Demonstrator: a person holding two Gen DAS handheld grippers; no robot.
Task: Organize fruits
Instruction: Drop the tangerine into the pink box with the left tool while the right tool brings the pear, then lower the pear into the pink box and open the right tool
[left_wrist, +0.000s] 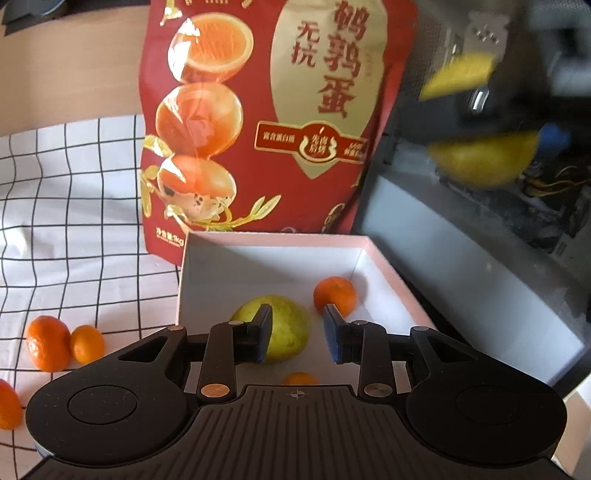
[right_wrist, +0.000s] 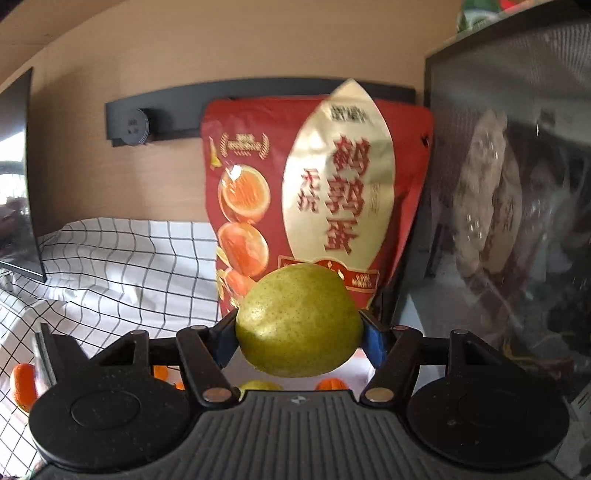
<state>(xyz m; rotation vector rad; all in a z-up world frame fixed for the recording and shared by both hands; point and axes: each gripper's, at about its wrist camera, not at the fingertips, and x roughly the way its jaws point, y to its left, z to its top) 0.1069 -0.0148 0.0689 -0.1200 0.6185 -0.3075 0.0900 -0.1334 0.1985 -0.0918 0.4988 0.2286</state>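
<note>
At the centre of the right wrist frame, the right gripper (right_wrist: 299, 338) grasps a green pear (right_wrist: 298, 320): one blue pad presses on each side of the fruit, which hangs in the air in front of the red snack bag (right_wrist: 317, 192). The bag stands upright against a wood-toned wall (right_wrist: 110, 55). At the lower left of this frame, a checked cloth (right_wrist: 110, 266) covers the table.

In the lower centre of the left wrist frame, the left gripper (left_wrist: 297, 334) has its jaws drawn in to their closed setting, with nothing between the pads. Directly beyond its fingertips sits the white box (left_wrist: 258, 266), open at the top. Inside the box lie a second pear (left_wrist: 286, 328), a mandarin (left_wrist: 335, 295) near the back right corner, and another mandarin (left_wrist: 300, 378) at the near edge, partly hidden by the gripper body.

At the lower left of the left wrist frame, two loose mandarins (left_wrist: 48, 347) touch each other on the checked cloth outside the box, and a third (left_wrist: 9, 404) is cut off by the frame edge. At the upper right, the grasped pear appears blurred
</note>
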